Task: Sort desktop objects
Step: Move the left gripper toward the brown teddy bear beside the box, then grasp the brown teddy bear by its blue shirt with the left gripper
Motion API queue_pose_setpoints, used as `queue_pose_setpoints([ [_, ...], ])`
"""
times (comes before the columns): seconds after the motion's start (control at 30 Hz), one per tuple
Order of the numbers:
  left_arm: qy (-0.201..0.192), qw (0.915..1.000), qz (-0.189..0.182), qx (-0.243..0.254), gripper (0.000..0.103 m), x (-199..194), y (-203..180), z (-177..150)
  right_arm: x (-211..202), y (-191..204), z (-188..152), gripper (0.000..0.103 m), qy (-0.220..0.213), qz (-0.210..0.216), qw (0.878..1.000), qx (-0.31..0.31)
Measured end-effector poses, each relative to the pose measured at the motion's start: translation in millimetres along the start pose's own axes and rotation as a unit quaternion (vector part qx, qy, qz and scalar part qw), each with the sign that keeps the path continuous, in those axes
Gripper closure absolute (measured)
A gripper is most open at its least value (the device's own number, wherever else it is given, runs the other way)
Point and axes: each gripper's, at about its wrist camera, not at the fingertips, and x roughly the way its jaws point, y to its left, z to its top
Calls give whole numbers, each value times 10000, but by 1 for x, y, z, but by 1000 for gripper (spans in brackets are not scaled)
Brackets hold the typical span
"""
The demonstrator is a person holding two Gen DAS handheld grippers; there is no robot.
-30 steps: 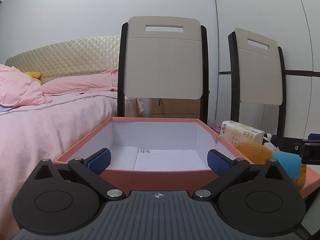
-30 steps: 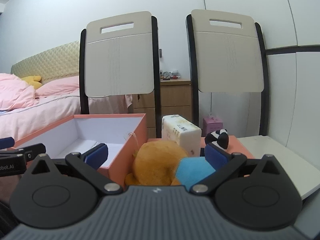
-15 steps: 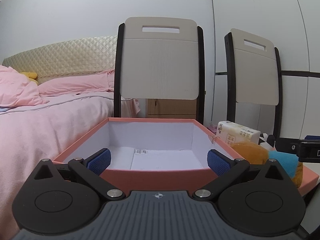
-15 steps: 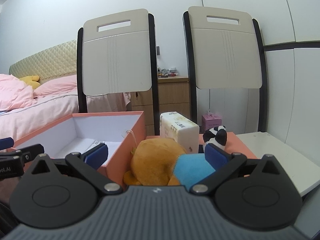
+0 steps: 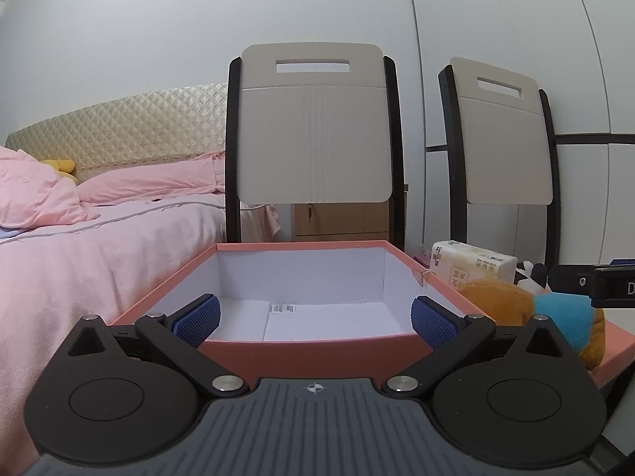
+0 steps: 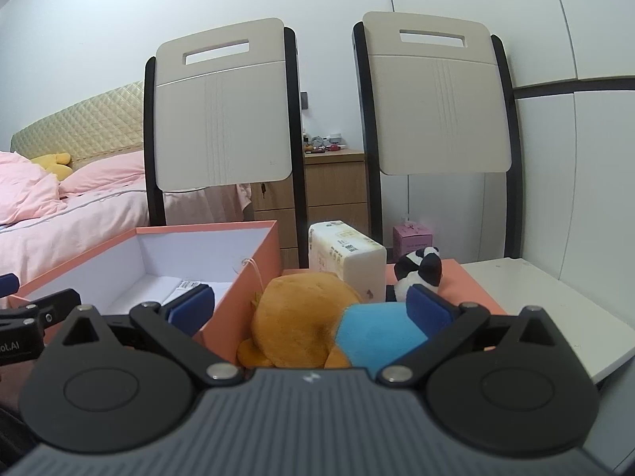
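Note:
A pink open box (image 5: pixel 301 351) with a white inside stands in front of my left gripper (image 5: pixel 315 319), which is open and empty at its near wall. The box also shows in the right wrist view (image 6: pixel 254 254). To its right, on a pink lid (image 6: pixel 472 283), lie an orange and blue plush toy (image 6: pixel 309 317), a tissue pack (image 6: pixel 349 258) and a small panda toy (image 6: pixel 418 269). My right gripper (image 6: pixel 309 309) is open and straddles the plush toy without holding it. The plush (image 5: pixel 512 305), tissue pack (image 5: pixel 472 263) and panda (image 5: pixel 532 271) also show in the left wrist view.
Two folding chairs (image 6: pixel 222 119) (image 6: pixel 436 95) stand behind the box. A bed with pink bedding (image 5: pixel 79 238) is at the left. A wooden nightstand (image 6: pixel 329 194) is between the chairs. A white table surface (image 6: pixel 555 309) extends right.
Both views have dropped lower and pulled back slightly. The right gripper has closed in on the plush toy. Nothing was grasped.

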Motion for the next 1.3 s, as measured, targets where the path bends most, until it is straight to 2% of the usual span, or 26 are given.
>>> queue_pose_setpoints([
  [0.47, -130, 9997, -97, 174, 0, -5, -4, -4, -3, -2, 0, 0, -40, 31, 10000, -46],
  [0.57, -217, 9989, -251, 320, 0, -8, -9, -5, -5, -4, 0, 0, -55, 54, 10000, -32],
  [0.67, -265, 9965, -771, 163, 0, -7, -8, -6, -8, -7, 1, 0, -96, 75, 9999, 0],
  [0.8, -111, 9956, -856, 359, 0, 1, -18, 0, -15, -19, 3, 0, -198, 132, 9995, 197],
  [0.97, -120, 9897, -1258, 679, 0, 0, -34, 20, -32, -37, 4, 0, -407, 126, 9986, 327],
  [1.0, -115, 9869, -1361, 863, 0, 1, -41, 25, -35, -42, 4, 0, -431, 133, 9984, 340],
  [1.03, -94, 9807, -1674, 1010, 0, 2, -45, 30, -37, -47, 4, 0, -450, 123, 9983, 352],
  [1.1, -31, 9637, -2360, 1244, 0, 8, -51, 42, -43, -59, 3, 0, -487, 73, 9979, 413],
  [1.13, -51, 9557, -2589, 1401, 0, 10, -56, 47, -46, -66, 3, 0, -510, 56, 9976, 475],
  [1.2, -115, 9422, -2764, 1891, 0, 18, -71, 56, -53, -80, 3, 0, -567, 40, 9964, 625],
  [1.3, 157, 9172, -3014, 2601, 0, 39, -98, 65, -64, -99, 2, 0, -668, 9, 9940, 869],
])
